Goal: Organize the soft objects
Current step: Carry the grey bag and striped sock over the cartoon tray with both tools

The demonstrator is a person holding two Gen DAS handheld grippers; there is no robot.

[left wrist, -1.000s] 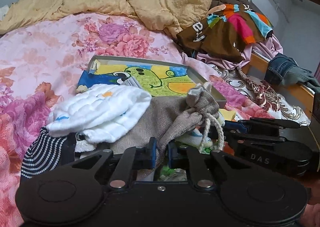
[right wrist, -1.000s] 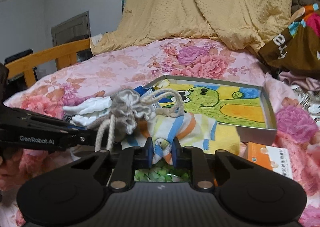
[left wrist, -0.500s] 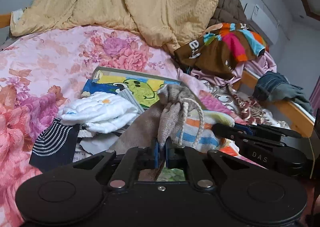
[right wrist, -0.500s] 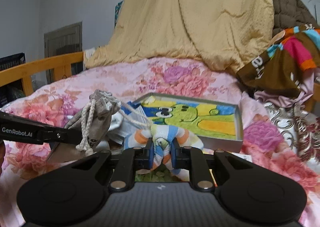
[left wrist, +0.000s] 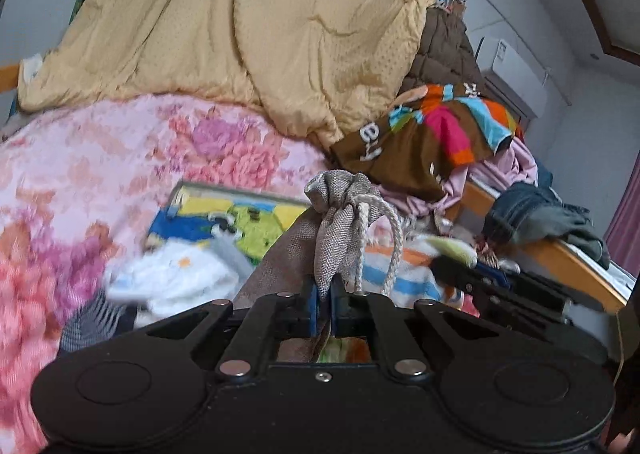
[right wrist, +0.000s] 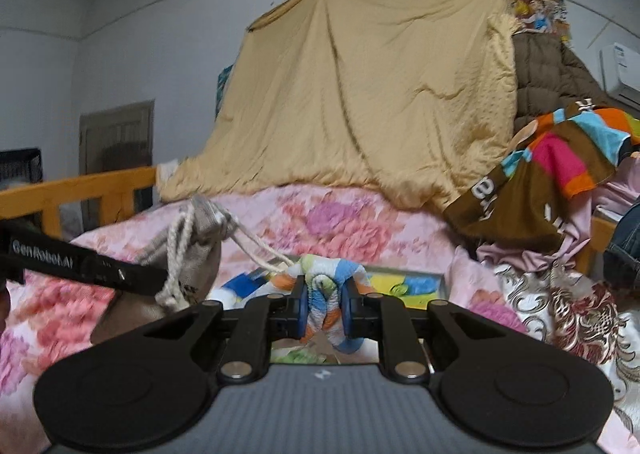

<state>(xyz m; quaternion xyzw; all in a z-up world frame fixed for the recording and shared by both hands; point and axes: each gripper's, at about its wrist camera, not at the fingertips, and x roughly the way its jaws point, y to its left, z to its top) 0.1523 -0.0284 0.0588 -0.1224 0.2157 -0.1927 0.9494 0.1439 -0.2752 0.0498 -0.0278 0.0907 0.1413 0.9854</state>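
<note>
My left gripper (left wrist: 324, 304) is shut on the neck of a grey linen drawstring bag (left wrist: 338, 221), whose white cord loops hang to the right. The bag is lifted off the bed and also shows at the left of the right wrist view (right wrist: 188, 250), beside the left gripper's arm (right wrist: 80, 266). My right gripper (right wrist: 324, 308) is shut on a rolled striped cloth (right wrist: 326, 294) in white, orange, blue and green. That same striped cloth (left wrist: 404, 282) lies to the right of the bag in the left wrist view. A white padded cloth (left wrist: 172, 278) rests on the bed, lower left.
A shallow tin tray with a green cartoon print (left wrist: 236, 213) lies on the pink floral bedspread (left wrist: 100, 157). A yellow quilt (right wrist: 360, 105) hangs behind. Colourful brown clothing (left wrist: 432, 137) and jeans (left wrist: 532, 209) pile up at the right by the wooden bed rail (left wrist: 568, 262).
Both grippers have risen with their loads; the bag's neck is now pinched tight and lifted clear of the bed. The views tilt up, showing more of the quilt and wall.
</note>
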